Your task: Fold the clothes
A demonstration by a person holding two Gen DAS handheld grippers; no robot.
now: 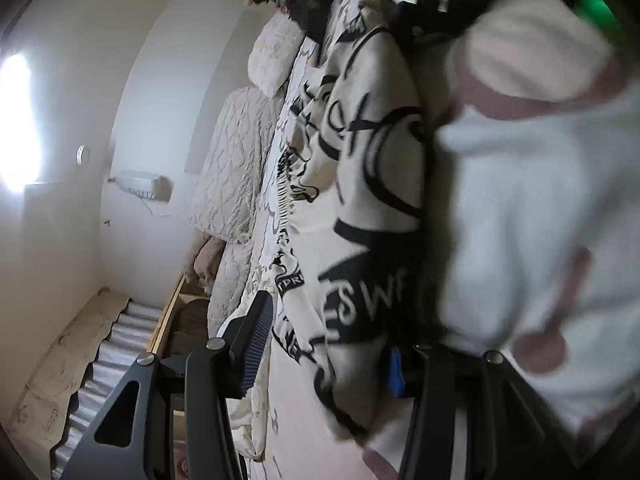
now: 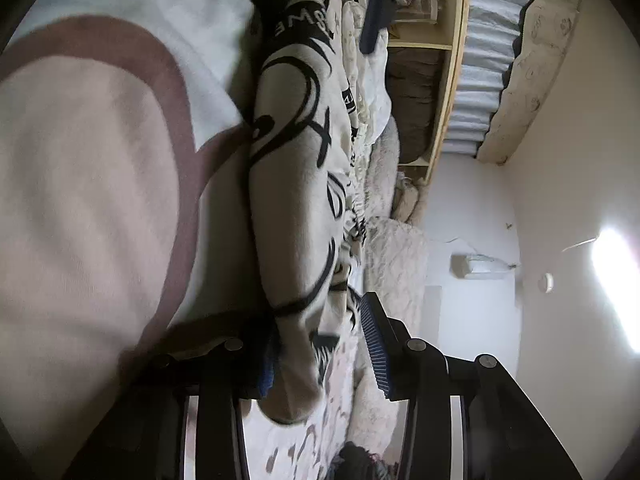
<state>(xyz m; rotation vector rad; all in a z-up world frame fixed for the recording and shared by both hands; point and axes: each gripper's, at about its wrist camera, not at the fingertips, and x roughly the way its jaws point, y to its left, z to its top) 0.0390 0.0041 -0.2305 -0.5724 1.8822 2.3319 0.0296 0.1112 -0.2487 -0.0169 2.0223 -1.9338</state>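
Note:
A cream garment with black graffiti print [image 1: 372, 168] lies rolled lengthwise on the patterned bed sheet [image 1: 296, 432]. Both views are turned sideways. My left gripper [image 1: 324, 356] is open around one end of the roll. One blue-padded finger [image 1: 252, 344] stands clear of the cloth and the other finger [image 1: 396, 368] is pressed against it. At the opposite end of the cream garment [image 2: 296, 184], my right gripper [image 2: 322, 356] is open too, with one finger [image 2: 376, 348] apart from the fabric. The right gripper's black frame [image 1: 420, 12] shows at the far end in the left wrist view.
Blurred white fabric with pink shapes [image 1: 540, 200] [image 2: 88, 200] fills one side of each view, very close to the camera. Fluffy cream pillows [image 1: 236, 168] line the wall side of the bed. A wooden shelf [image 2: 444, 92] holds brown bedding, beside a curtain [image 2: 492, 60].

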